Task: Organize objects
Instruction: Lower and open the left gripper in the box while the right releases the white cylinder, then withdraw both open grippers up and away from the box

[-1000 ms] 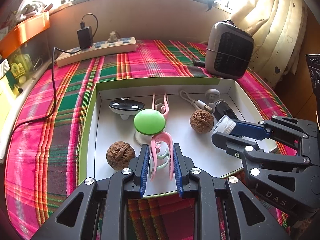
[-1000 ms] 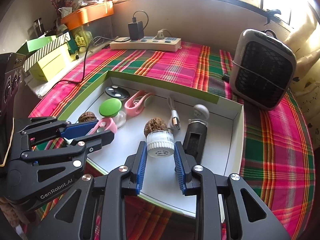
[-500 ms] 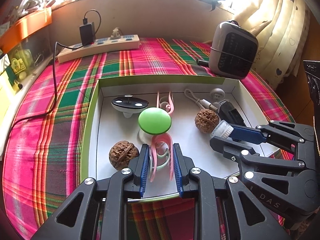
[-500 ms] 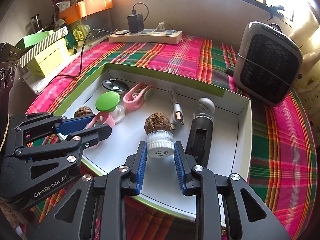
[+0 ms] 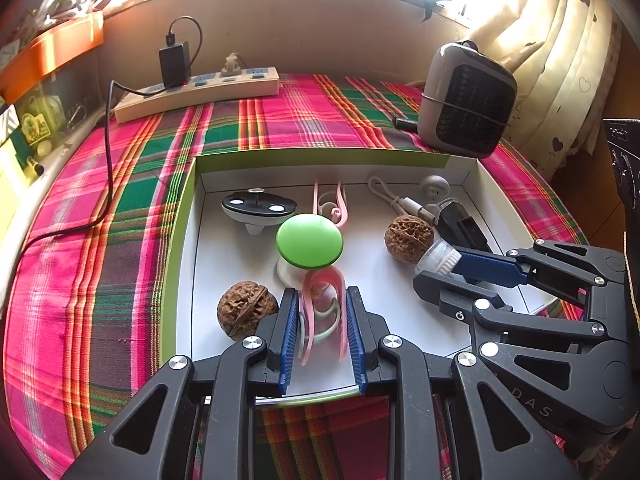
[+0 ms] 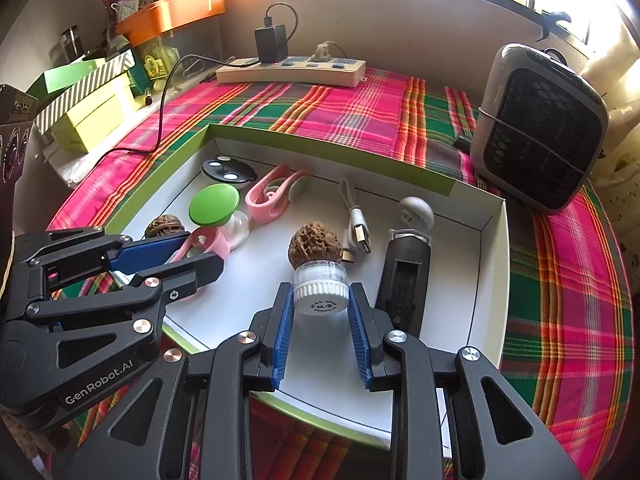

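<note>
Both grippers eased forward; left gripper (image 5: pixel 322 312) clamps pink clip (image 5: pixel 320 296), right gripper (image 6: pixel 320 312) clamps jar (image 6: pixel 320 288).

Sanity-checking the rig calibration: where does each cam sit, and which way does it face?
Left wrist: on the left gripper, looking forward along its fingers into the white box; fingers clamp a pink clip; the right gripper shows at right.
Right wrist: on the right gripper, facing the same box; fingers grip a small white-capped jar; the left gripper shows at left.
Shared: box, green-topped knob, power strip, heater.
</note>
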`<action>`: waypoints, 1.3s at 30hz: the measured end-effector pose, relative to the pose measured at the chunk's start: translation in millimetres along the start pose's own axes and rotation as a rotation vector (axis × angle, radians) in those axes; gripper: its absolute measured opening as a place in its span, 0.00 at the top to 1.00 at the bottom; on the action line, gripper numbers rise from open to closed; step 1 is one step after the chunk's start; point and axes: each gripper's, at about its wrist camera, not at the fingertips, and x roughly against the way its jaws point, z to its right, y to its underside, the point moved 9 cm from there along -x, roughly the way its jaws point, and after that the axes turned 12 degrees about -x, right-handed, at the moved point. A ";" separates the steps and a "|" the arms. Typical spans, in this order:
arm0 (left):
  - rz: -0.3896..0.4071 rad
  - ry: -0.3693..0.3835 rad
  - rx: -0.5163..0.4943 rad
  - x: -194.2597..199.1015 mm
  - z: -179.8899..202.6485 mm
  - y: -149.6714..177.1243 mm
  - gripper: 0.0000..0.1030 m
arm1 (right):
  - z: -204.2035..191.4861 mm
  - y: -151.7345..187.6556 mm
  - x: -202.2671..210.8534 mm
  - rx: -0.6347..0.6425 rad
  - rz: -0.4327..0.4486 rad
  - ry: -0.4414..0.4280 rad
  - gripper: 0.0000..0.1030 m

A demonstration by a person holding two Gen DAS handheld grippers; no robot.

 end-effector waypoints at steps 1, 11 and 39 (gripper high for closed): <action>-0.001 0.000 -0.001 0.0 0.4 0.1 0.79 | -0.5 0.0 -0.3 -0.001 -0.001 -0.002 0.72; -0.004 -0.003 0.003 -0.6 -2.6 1.2 0.76 | 0.2 0.7 -1.3 -0.010 -0.008 -0.002 0.72; -0.013 -0.027 0.002 1.3 -2.9 3.3 0.70 | 5.7 2.0 3.1 -0.040 -0.007 -0.014 0.62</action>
